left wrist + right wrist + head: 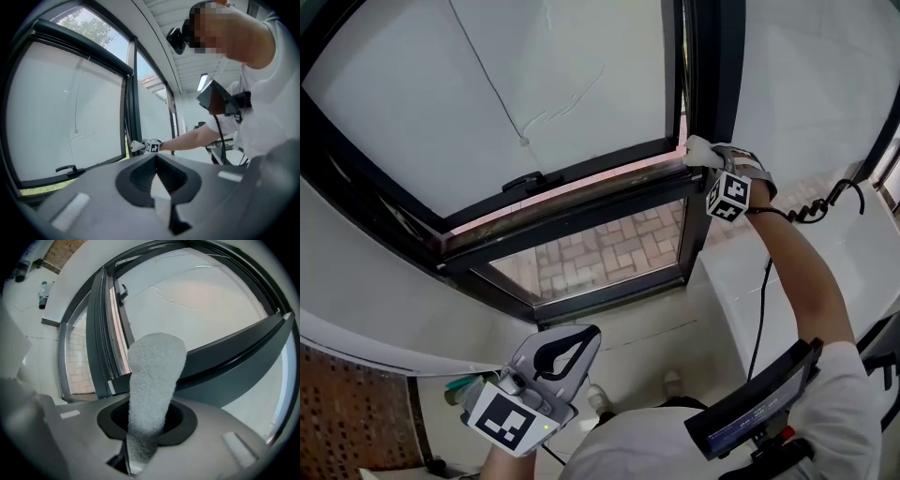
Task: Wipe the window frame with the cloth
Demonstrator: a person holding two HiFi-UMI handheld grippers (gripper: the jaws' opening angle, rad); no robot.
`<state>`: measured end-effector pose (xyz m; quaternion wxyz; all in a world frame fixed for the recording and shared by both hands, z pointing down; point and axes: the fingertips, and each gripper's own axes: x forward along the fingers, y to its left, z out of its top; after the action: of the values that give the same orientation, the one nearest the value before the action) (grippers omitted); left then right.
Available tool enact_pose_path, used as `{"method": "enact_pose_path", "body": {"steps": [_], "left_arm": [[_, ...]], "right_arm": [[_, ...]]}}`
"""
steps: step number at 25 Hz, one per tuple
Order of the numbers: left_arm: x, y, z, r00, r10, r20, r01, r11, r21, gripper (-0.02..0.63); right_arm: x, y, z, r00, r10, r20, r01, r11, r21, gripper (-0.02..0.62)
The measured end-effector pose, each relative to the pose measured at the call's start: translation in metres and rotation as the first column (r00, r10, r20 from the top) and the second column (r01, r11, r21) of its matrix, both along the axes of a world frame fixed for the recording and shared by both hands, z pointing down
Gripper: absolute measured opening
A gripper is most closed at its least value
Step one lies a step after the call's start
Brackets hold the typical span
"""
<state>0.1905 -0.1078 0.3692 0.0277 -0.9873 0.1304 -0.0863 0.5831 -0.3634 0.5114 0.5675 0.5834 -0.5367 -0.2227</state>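
The dark window frame [581,202] runs across the head view, with a frosted pane above it and a lower pane that looks onto brick paving. My right gripper [709,161] is raised to the frame's right end, where the horizontal bar meets the upright. It is shut on a white fluffy cloth [697,150], which touches that corner. In the right gripper view the cloth [152,376] sticks out between the jaws and hides them. My left gripper [586,336] hangs low near my body, far from the frame, shut and holding nothing [157,161].
A black window handle [523,183] sits on the frame left of centre. A white ledge [741,291] lies below the right arm. A coiled cable [825,202] trails from the right gripper. A bottle [459,389] stands on the floor at lower left.
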Motion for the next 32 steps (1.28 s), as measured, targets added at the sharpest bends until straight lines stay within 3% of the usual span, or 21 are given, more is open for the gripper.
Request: {"method": "enact_pose_path", "body": {"steps": [4,7,12,17,21,28,32], "left_arm": [[-0.008,-0.002,0.006,1.000,-0.028,0.009,0.028,0.999,-0.018,0.017],[-0.013,-0.004,0.010,0.999,-0.046,0.022,0.047,0.999,-0.027,0.017],[-0.024,-0.009,0.014,0.997,-0.067,0.033,0.068,0.997,-0.037,0.017],[-0.041,-0.018,0.011,0.997,-0.074,0.027,0.075,0.997,-0.028,0.017],[-0.057,-0.027,0.009,0.997,-0.078,0.019,0.078,0.997,-0.021,0.017],[-0.091,-0.045,0.008,0.997,-0.077,0.017,0.077,0.997,-0.001,0.017],[-0.112,-0.053,0.010,0.998,-0.067,0.021,0.067,0.998,-0.005,0.017]], "right_arm": [[-0.001,0.004,0.053,0.996,0.043,0.084,-0.038,0.997,-0.060,0.101],[-0.001,0.003,0.085,0.968,0.108,0.228,-0.093,0.993,-0.076,0.101],[-0.005,-0.001,0.097,0.844,0.202,0.496,-0.218,0.976,-0.026,0.101],[-0.024,0.000,0.106,0.710,0.239,0.662,-0.308,0.951,-0.012,0.101],[-0.062,-0.009,0.110,0.646,0.223,0.730,-0.314,0.949,-0.013,0.101],[-0.154,-0.038,0.113,0.617,0.159,0.771,-0.242,0.970,-0.006,0.101],[-0.199,-0.052,0.127,0.573,0.151,0.805,-0.227,0.974,-0.021,0.101]]}}
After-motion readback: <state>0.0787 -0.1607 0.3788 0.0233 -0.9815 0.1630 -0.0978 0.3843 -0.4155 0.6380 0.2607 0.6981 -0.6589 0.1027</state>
